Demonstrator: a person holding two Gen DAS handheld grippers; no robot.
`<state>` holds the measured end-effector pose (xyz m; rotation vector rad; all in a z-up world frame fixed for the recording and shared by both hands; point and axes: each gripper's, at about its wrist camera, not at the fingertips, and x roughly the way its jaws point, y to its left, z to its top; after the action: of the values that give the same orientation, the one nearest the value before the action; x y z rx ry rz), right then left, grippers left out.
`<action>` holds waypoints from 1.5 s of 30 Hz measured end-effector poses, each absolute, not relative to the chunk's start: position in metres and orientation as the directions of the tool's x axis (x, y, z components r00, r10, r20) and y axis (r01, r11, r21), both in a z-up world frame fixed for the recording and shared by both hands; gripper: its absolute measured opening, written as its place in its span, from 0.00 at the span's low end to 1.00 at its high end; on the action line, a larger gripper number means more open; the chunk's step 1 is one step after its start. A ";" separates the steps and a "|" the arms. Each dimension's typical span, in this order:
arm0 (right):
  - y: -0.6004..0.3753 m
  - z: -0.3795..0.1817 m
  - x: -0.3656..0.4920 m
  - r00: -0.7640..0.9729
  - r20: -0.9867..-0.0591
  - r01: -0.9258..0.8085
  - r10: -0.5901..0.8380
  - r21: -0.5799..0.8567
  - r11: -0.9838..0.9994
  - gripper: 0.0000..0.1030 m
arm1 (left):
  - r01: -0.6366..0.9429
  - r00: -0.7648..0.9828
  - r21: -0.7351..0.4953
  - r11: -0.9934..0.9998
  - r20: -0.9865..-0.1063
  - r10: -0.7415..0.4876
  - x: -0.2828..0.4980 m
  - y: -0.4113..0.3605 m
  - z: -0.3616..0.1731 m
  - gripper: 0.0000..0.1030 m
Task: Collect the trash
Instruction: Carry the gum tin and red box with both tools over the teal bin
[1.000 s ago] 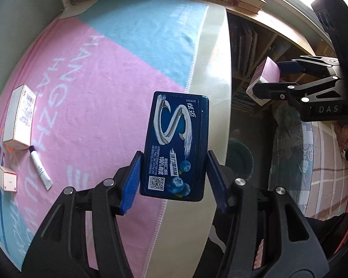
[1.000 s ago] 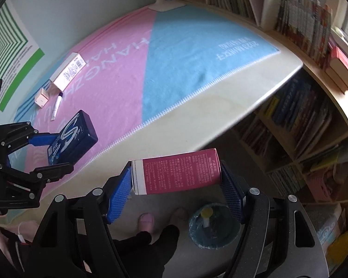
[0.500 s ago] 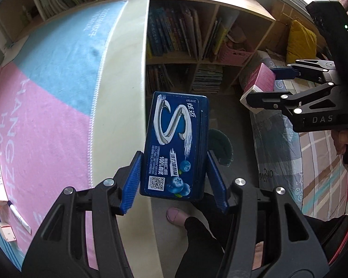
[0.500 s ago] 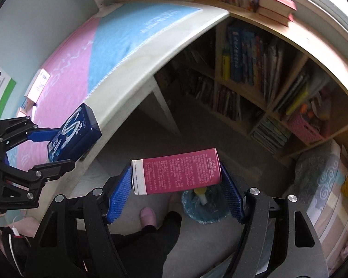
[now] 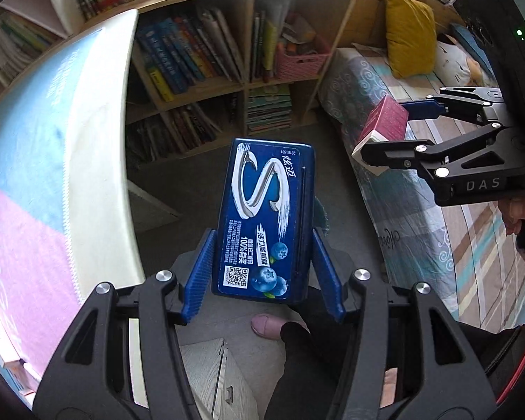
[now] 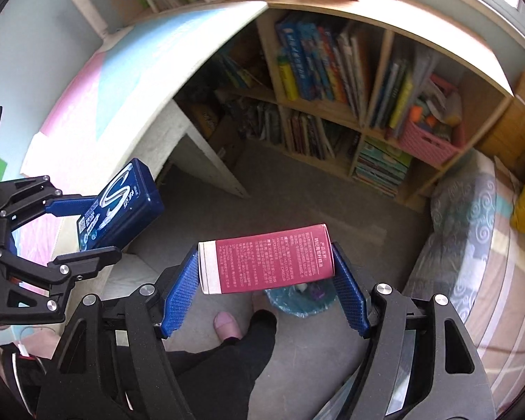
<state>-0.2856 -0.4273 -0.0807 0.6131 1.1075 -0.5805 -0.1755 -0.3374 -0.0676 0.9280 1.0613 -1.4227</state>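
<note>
Left gripper (image 5: 262,273) pinches a blue gum tin (image 5: 264,217) printed with a large silver "S", "100%" and a QR code. Right gripper (image 6: 264,283) clamps a crimson carton (image 6: 266,262) of small Chinese text; its body reads "DAS". Both hang above the floor, right of the table (image 5: 98,161); a blue-lined bin (image 6: 297,302) sits beneath the carton.
</note>
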 end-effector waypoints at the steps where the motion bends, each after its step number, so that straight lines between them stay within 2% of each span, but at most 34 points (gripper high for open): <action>1: -0.427 -0.081 -0.290 0.334 -0.934 0.705 -0.124 0.161 0.690 0.69 | 0.993 -0.119 -0.115 -0.031 -0.948 -0.294 -0.180 -0.338 -0.068 0.50; 26: -0.409 -0.093 -0.368 0.319 -0.934 0.826 -0.163 0.190 0.531 0.69 | 0.962 -0.176 -0.120 -0.245 -0.959 -0.221 -0.244 -0.353 -0.086 0.50; 45: -0.412 -0.114 -0.381 0.339 -0.935 0.841 -0.106 0.251 0.480 0.69 | 0.953 -0.174 -0.127 -0.276 -0.973 -0.154 -0.263 -0.368 -0.111 0.50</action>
<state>-0.3815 -0.4118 -0.1137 0.8616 1.0422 -0.7269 -0.2627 -0.3680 -0.1106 1.1873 1.0458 -1.5987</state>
